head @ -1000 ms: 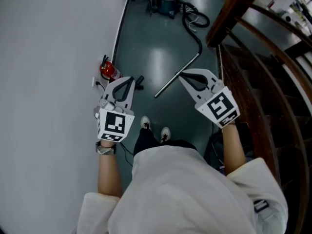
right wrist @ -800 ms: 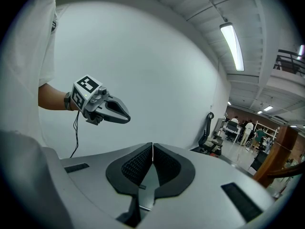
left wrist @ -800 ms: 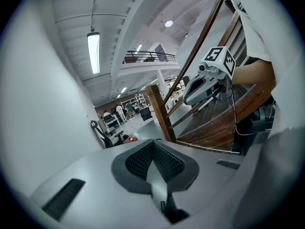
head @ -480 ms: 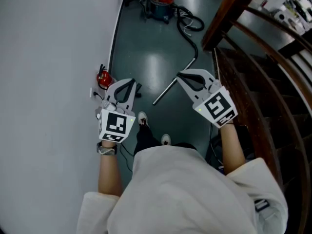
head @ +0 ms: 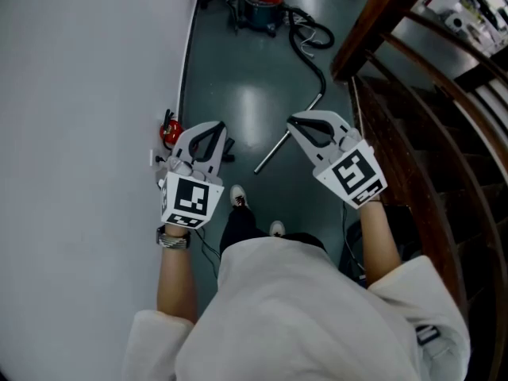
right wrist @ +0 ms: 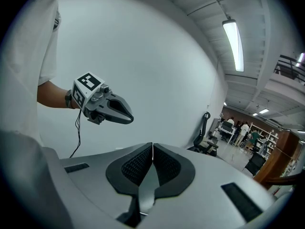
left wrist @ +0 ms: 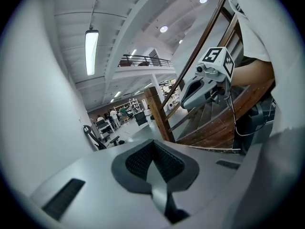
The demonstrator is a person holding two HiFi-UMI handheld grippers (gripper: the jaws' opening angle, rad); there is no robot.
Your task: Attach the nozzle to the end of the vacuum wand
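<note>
In the head view the metal vacuum wand lies slantwise on the dark floor, and a black hose runs from its far end to a red and blue vacuum cleaner. A small dark piece lies on the floor by the left gripper's tip; I cannot tell whether it is the nozzle. Both grippers hang in the air above the floor, shut and holding nothing: my left gripper near the wall, my right gripper over the wand's middle. Each gripper view shows the other gripper: the right gripper and the left gripper.
A white wall runs along the left, with a red extinguisher-like object at its foot. A dark wooden staircase with a post fills the right. The person's shoes are on the floor below. People and office chairs are far off in the hall.
The person has stepped forward: the shoes have swapped places and the floor items have slid slightly down the view. Both grippers stay shut and moved along with the body.
</note>
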